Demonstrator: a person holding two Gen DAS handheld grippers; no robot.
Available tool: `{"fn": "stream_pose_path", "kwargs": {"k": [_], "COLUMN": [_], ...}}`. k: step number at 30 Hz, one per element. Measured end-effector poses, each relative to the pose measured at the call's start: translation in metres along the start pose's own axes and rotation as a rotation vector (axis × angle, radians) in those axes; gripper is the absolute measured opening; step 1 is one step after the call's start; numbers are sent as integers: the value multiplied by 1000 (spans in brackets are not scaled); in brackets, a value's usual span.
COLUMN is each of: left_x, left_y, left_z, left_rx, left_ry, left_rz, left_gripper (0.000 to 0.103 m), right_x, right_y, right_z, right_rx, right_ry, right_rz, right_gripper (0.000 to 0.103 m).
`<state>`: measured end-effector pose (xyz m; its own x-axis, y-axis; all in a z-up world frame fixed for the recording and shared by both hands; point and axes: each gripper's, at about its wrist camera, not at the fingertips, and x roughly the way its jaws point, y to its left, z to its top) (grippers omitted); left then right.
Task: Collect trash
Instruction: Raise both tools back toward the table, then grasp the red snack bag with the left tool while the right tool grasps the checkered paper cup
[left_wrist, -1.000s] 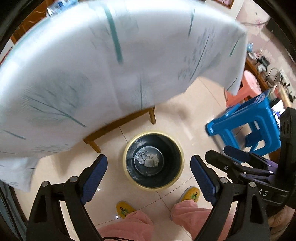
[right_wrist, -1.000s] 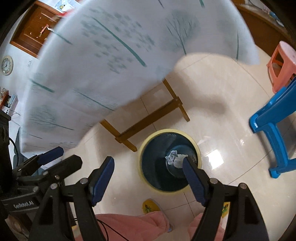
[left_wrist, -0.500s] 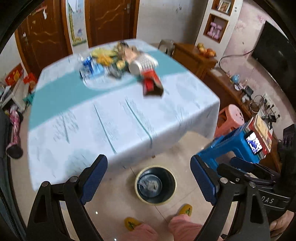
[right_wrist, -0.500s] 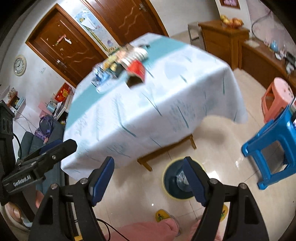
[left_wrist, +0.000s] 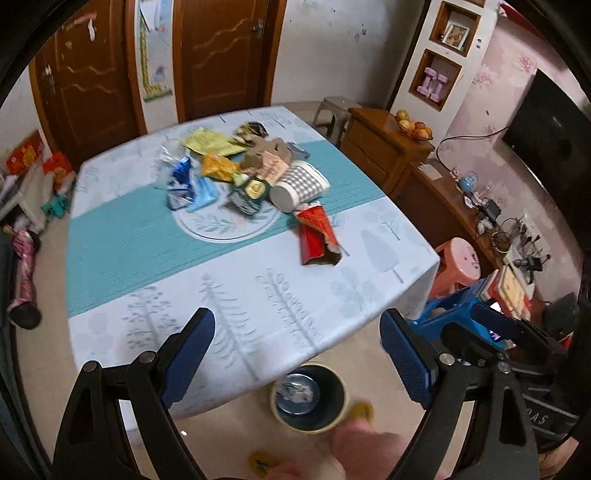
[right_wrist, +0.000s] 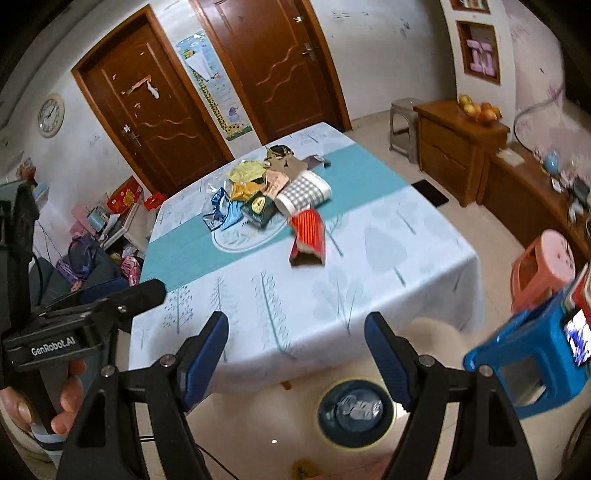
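A pile of trash (left_wrist: 236, 173) (right_wrist: 266, 192) lies mid-table on the tablecloth: wrappers, a checked paper cup (left_wrist: 301, 186) (right_wrist: 304, 194) on its side and a torn red box (left_wrist: 317, 236) (right_wrist: 308, 240) nearer me. A dark bin (left_wrist: 308, 400) (right_wrist: 354, 410) with a yellow rim stands on the floor under the table's near edge, crumpled paper inside. My left gripper (left_wrist: 295, 354) hangs open above the near table edge, nothing between its blue pads. My right gripper (right_wrist: 295, 350) is likewise open and empty. Each gripper shows at the side of the other's view.
The table (left_wrist: 155, 236) wears a white and teal cloth. A blue stool (right_wrist: 532, 354) and a pink stool (left_wrist: 460, 264) stand to the right, beside wooden cabinets (left_wrist: 384, 147). Clutter lines the left wall (right_wrist: 110, 221). The person's pink trouser legs and yellow slippers (left_wrist: 360, 411) are by the bin.
Both grippers have risen from close over the bin, under the hanging cloth, to above the table edge. The table top and trash pile have come into view. Both stayed open.
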<state>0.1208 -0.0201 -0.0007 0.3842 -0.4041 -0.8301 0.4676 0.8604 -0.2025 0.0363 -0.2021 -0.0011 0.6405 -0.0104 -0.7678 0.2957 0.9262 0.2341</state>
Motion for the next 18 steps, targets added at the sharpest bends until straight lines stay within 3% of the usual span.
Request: {"fn": "stream_pose_path", "kwargs": {"k": [3,8,18], "left_x": [26,85,201], "left_y": [-5,-19,-29], "left_z": [15,42,82], "left_rx": [-39,-103,-310], "left_ry": [34,110,249], "left_rz": [-17,19,110], "left_gripper": [90,90,90], "right_x": [13,52,149], "right_y": [-6,-32,-89], "right_z": [19,59,138], "right_rx": [-28,-82,-213], "right_ry": [15,55,266], "right_rz": [16,53,180], "right_gripper": [76,76,73]}}
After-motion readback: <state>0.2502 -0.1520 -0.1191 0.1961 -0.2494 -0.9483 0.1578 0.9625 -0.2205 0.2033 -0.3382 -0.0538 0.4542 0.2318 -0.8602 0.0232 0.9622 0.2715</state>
